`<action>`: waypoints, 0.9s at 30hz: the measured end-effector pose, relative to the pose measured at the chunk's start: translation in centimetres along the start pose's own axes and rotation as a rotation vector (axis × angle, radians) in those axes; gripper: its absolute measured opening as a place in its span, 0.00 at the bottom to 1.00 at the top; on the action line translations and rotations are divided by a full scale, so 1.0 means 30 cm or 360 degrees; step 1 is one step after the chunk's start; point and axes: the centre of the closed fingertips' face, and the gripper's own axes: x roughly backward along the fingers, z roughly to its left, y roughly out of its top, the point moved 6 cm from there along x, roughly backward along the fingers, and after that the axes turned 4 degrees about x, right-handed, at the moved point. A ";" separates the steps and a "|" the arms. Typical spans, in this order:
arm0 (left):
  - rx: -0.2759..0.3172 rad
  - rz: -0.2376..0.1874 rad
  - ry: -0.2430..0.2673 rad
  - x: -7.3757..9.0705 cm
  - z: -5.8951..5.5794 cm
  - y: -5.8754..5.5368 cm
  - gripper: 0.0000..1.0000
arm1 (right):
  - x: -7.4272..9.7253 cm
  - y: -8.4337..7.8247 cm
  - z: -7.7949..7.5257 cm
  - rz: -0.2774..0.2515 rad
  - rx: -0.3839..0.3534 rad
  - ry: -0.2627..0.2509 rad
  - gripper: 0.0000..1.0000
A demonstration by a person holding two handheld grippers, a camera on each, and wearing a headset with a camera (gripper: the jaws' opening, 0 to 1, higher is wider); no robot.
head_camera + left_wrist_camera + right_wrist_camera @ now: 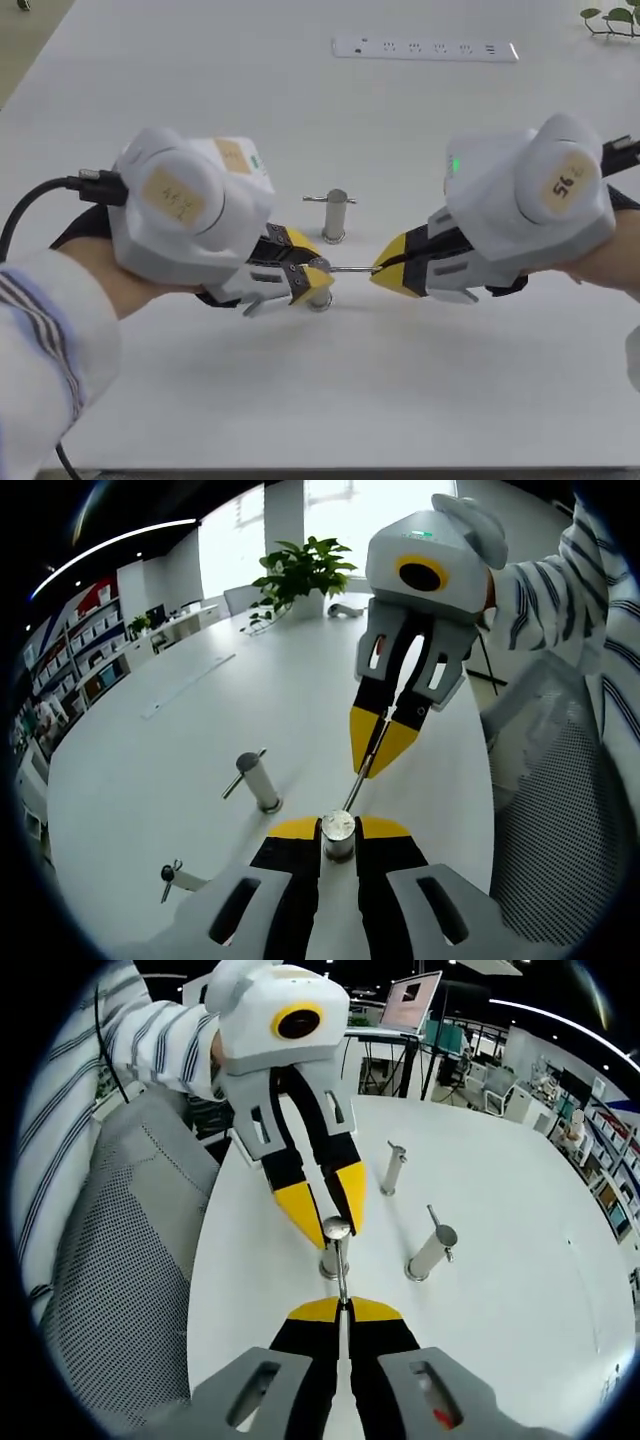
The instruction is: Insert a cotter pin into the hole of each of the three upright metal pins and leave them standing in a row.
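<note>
The right gripper [341,1310], white body w/ black jaws and yellow tips, has its jaws pressed together on a thin silver wire cotter pin [341,1268]. The wire sticks straight out fwd from btwn the tips. Its far end meets the upper part of a short silver cylindrical metal pin [332,1245], just under the pin's top. Can't tell whether the wire is inside the hole or only touching.

That metal pin stands upright on the white tabletop [300,400], pinched btwn the yellow tips of the left gripper [340,830]. The left gripper comes at it from the opposite side, jaws narrowed to the pin's width. In the head view the two grippers face each other tip to tip, w/ the cotter pin lying horizontal btwn them, toward the near side of the table. A hand holds each gripper, and a striped sleeve [40,330] shows at the left.

Just behind the held pin, on the far side from the person, a second metal pin [335,220] stands upright and apart from both grippers. A second cotter [312,199] runs crosswise through its top, sticking out both sides. In the right gripper view a third metal pin [393,1170] stands farther off past the left gripper, well apart, w/ a third cotter [170,868] at its top.

Bkgd: a white power strip [425,48] lies flat near the table's far edge, and a green potted plant [300,565] sits at the table's end.
</note>
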 end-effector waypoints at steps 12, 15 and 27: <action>-0.0059 0.0003 -0.0004 -0.009 -0.002 0.005 0.09 | -0.011 -0.021 -0.019 0.0008 0.0006 -0.0002 0.00; -0.0068 0.0008 -0.0010 -0.009 0.000 0.005 0.09 | -0.012 -0.019 -0.015 0.0000 -0.0005 0.0005 0.00; -0.0082 0.0022 -0.0010 -0.013 -0.004 0.009 0.09 | -0.067 0.029 -0.003 -0.0043 0.0030 0.0040 0.00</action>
